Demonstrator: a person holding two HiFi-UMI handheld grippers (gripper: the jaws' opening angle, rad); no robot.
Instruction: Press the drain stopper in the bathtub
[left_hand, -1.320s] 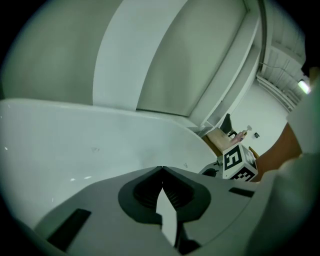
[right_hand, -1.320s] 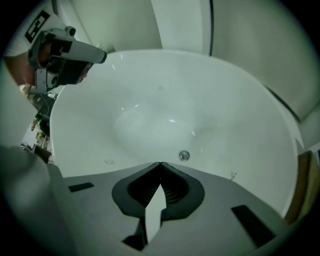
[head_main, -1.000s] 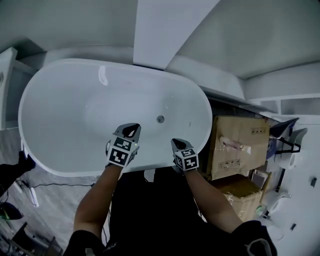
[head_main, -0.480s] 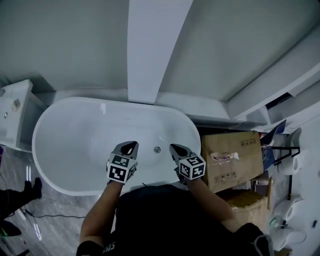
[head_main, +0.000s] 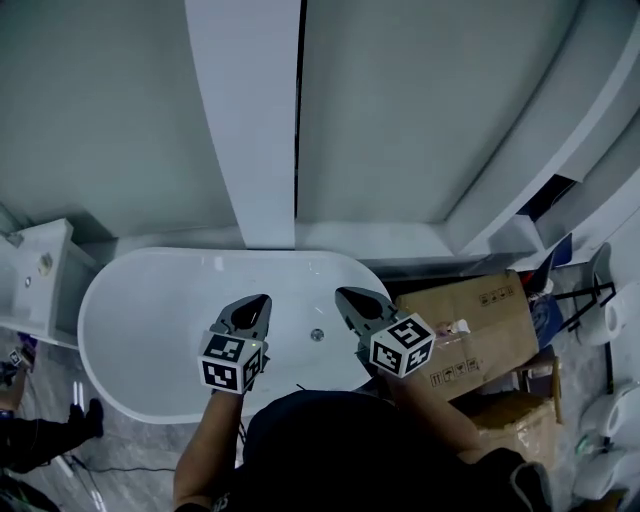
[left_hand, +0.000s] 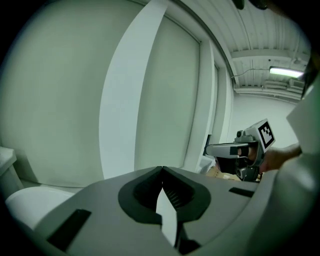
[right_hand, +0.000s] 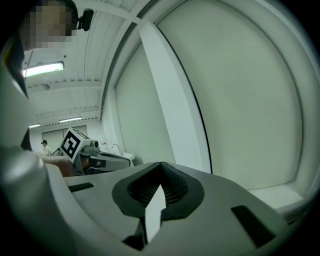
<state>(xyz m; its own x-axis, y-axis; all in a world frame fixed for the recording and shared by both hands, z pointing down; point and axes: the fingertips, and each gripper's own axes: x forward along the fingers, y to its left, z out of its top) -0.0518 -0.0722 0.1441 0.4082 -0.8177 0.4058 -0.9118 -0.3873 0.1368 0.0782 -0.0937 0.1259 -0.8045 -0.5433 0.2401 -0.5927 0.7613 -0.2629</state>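
Observation:
The white oval bathtub (head_main: 150, 330) lies below me in the head view. Its small round metal drain stopper (head_main: 317, 335) sits on the tub floor toward the right end. My left gripper (head_main: 260, 299) is held over the tub left of the stopper and my right gripper (head_main: 344, 293) just right of it; neither touches it. Both are shut with nothing held. In the left gripper view the left gripper (left_hand: 161, 169) has its jaw tips together and faces the wall. The right gripper (right_hand: 160, 164) looks the same in its own view. Neither gripper view shows the stopper.
A wide white pillar (head_main: 245, 120) rises up the grey wall behind the tub. A cardboard box (head_main: 470, 320) stands against the tub's right end, with a rack of items (head_main: 600, 300) beyond. A white cabinet (head_main: 40, 270) is at the tub's left end.
The head view has tilted up, so the tub sits lower and smaller in frame. Both grippers have risen and now point toward the wall, staying shut.

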